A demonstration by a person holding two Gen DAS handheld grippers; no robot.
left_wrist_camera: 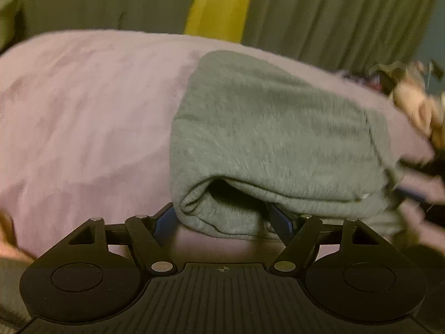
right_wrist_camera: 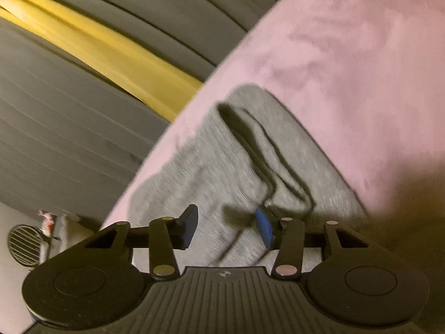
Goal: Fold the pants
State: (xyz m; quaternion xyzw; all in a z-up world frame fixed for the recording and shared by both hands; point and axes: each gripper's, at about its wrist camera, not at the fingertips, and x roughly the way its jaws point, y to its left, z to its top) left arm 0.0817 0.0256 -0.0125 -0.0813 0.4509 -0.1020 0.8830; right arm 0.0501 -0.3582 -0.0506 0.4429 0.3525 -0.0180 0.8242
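Observation:
The grey pants (left_wrist_camera: 267,139) lie folded in a thick stack on the pink bed cover (left_wrist_camera: 83,117). My left gripper (left_wrist_camera: 225,220) is open at the stack's near edge, its blue-padded fingers to either side of the folded end. In the right wrist view the pants (right_wrist_camera: 222,167) show a dark drawstring (right_wrist_camera: 272,150) on top. My right gripper (right_wrist_camera: 226,228) is open just above the grey fabric and holds nothing. The view is motion blurred.
Grey curtains (left_wrist_camera: 333,14) with a yellow strip (left_wrist_camera: 219,2) hang behind the bed. A heap of other clothes (left_wrist_camera: 411,103) lies at the bed's right. A round vented object (right_wrist_camera: 23,247) stands on the floor at the left.

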